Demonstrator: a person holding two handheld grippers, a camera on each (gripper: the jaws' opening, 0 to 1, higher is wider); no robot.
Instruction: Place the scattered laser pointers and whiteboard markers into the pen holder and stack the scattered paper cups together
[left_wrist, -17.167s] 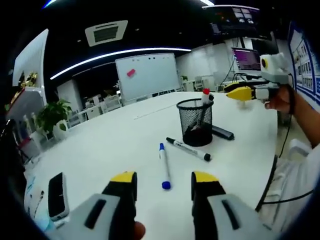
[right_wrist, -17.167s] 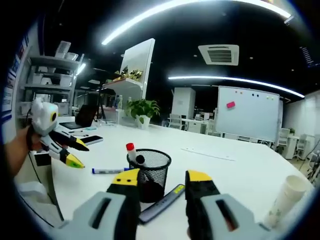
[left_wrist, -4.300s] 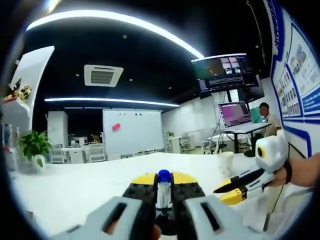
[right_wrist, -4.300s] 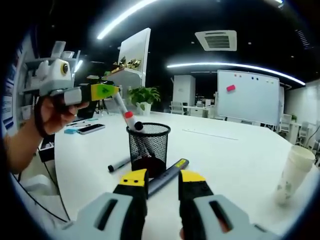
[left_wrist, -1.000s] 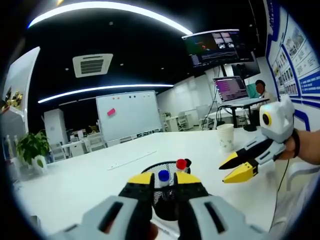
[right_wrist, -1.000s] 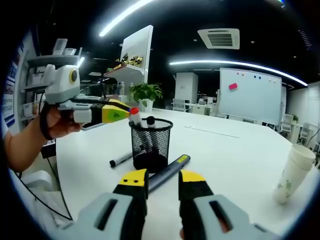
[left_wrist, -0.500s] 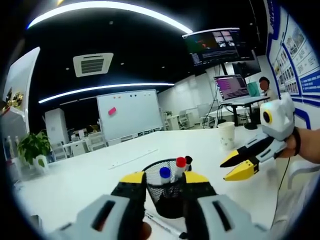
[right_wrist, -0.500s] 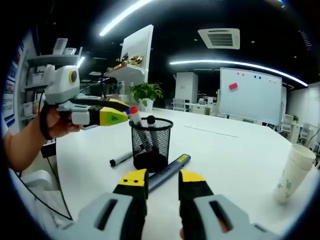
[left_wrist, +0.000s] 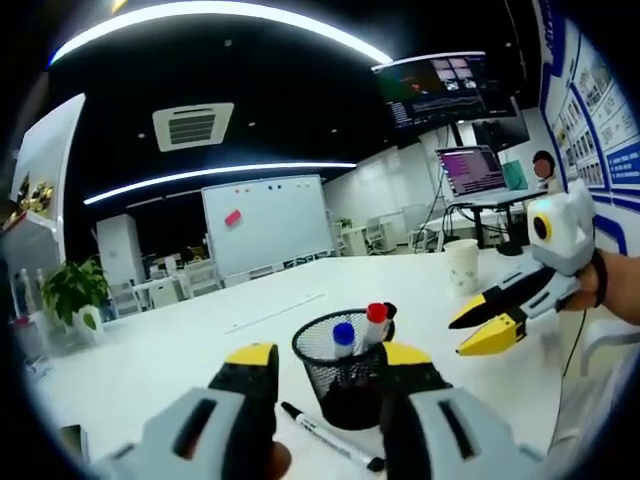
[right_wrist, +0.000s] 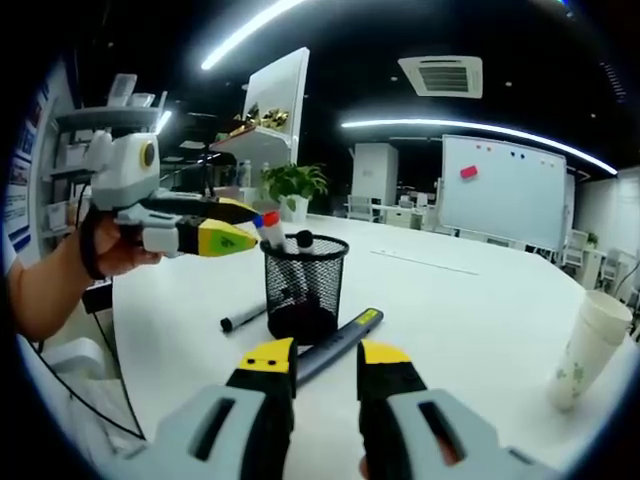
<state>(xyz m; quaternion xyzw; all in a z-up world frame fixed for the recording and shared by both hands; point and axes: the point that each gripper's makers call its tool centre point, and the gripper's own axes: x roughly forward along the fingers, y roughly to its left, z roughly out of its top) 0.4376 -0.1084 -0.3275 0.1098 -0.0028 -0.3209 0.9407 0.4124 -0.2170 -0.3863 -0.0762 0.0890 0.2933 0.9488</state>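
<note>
On the table (left_wrist: 180, 350), pen holder (left_wrist: 345, 385) holds blue marker (left_wrist: 342, 335) and red marker (left_wrist: 375, 315). Left gripper (left_wrist: 328, 362) open, empty; right gripper (right_wrist: 325, 355) jaws slightly apart, empty. Black marker (left_wrist: 330, 437) lies beside holder.

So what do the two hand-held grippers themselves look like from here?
Each hand-held gripper, left and right, has two grey jaws with black inner faces and yellow tips. Seen from the other side, the left one and the right one have a white housing, black jaws and yellow tips. A dark strap wraps the wrist.
</note>
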